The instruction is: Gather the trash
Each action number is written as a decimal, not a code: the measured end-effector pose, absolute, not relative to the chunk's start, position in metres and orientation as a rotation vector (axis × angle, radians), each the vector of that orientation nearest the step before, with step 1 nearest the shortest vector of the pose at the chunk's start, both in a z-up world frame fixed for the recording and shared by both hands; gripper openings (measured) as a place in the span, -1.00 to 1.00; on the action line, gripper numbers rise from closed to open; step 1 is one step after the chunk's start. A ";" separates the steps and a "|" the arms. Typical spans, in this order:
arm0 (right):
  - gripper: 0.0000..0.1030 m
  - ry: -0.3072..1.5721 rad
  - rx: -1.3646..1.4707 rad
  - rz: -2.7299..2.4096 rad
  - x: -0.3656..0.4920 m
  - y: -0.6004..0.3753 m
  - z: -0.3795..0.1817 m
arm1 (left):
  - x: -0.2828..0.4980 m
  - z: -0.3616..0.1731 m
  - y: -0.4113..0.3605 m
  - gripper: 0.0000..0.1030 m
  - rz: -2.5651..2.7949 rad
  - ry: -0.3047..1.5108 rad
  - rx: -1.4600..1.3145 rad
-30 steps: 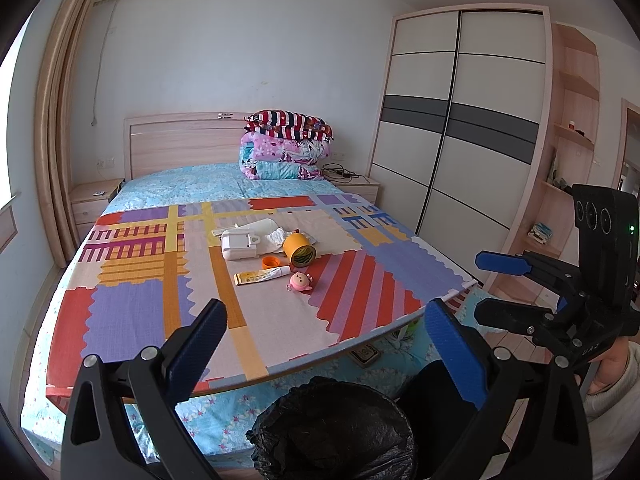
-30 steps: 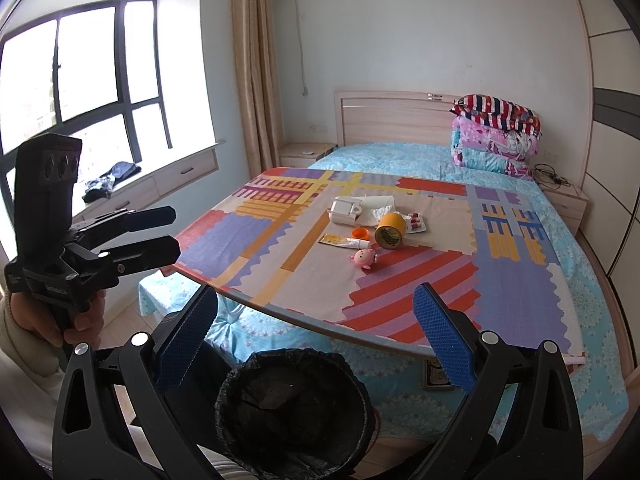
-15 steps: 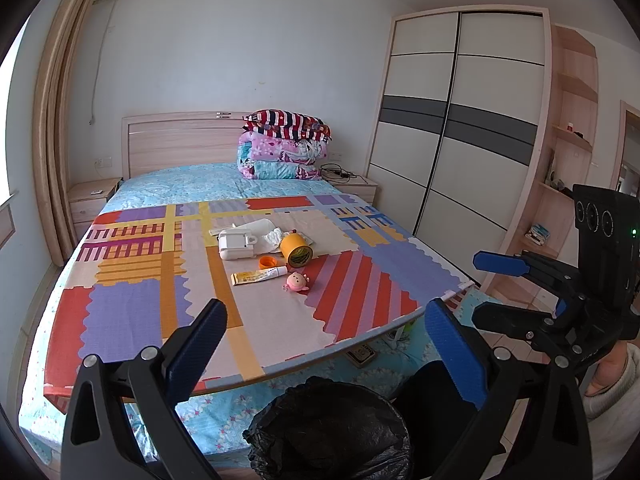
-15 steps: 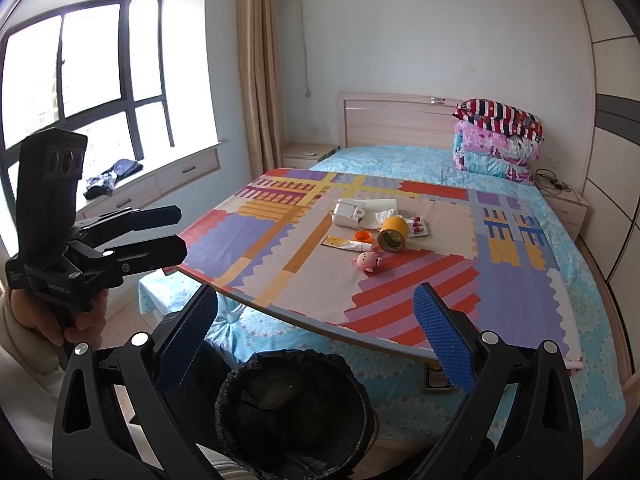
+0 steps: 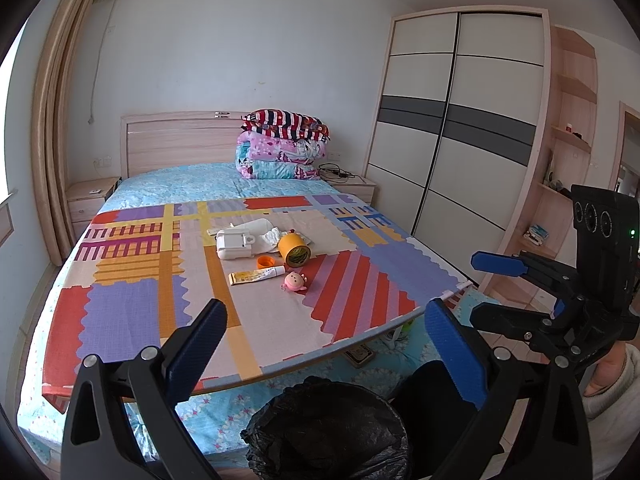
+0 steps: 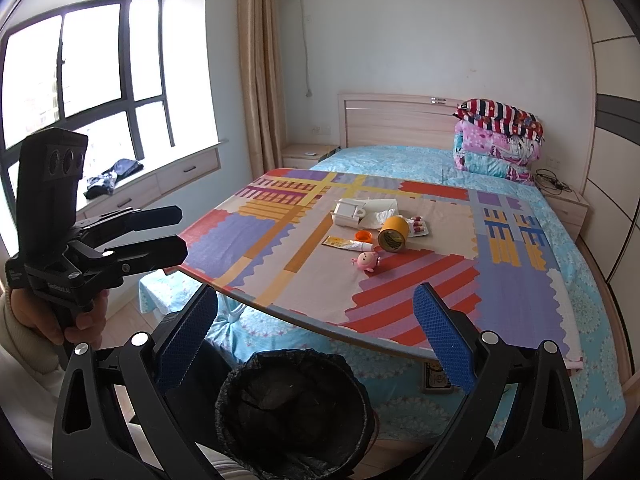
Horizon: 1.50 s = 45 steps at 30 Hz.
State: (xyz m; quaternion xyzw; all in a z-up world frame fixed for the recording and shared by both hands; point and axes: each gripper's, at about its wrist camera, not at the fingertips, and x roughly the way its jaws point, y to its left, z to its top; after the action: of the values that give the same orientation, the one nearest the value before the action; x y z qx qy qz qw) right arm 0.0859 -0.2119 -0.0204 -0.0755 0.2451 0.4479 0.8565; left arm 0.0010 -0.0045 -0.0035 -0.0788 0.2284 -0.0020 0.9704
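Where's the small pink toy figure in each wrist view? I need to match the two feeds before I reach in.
Left wrist view: the pink toy figure lies on the colourful mat just left of centre, right of the yellow tube.
Right wrist view: the pink toy figure sits near centre, below the tube.
Shared landmark: the yellow tape roll, just beyond the toy in both.

On the bed [image 5: 192, 184] lies a mat [image 5: 132, 304], and my things sit in its middle: a box [image 5: 234, 244], behind it tissue [image 5: 270, 236], right of it a tape roll [image 5: 294, 250]. Before them lie a tube [image 5: 256, 277], a cap [image 5: 265, 261] and a toy [image 5: 294, 281]. The bin [image 5: 326, 432] stands before the bed, below me.
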 end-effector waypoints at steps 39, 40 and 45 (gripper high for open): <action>0.92 0.573 -0.150 0.951 0.121 -0.198 -0.036 | 0.045 -0.020 0.029 0.86 0.003 0.547 -0.075; 0.92 0.578 -0.151 0.951 0.124 -0.195 -0.037 | 0.050 -0.022 0.032 0.86 0.000 0.556 -0.066; 0.92 0.614 -0.148 0.951 0.152 -0.179 -0.047 | 0.084 -0.036 0.053 0.85 -0.026 0.611 -0.017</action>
State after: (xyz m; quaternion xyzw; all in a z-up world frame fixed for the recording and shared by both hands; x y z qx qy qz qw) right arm 0.1524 -0.1791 -0.0471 -0.0701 0.2906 0.4503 0.8413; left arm 0.0840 0.0529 -0.0359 -0.0083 0.3007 -0.0126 0.9536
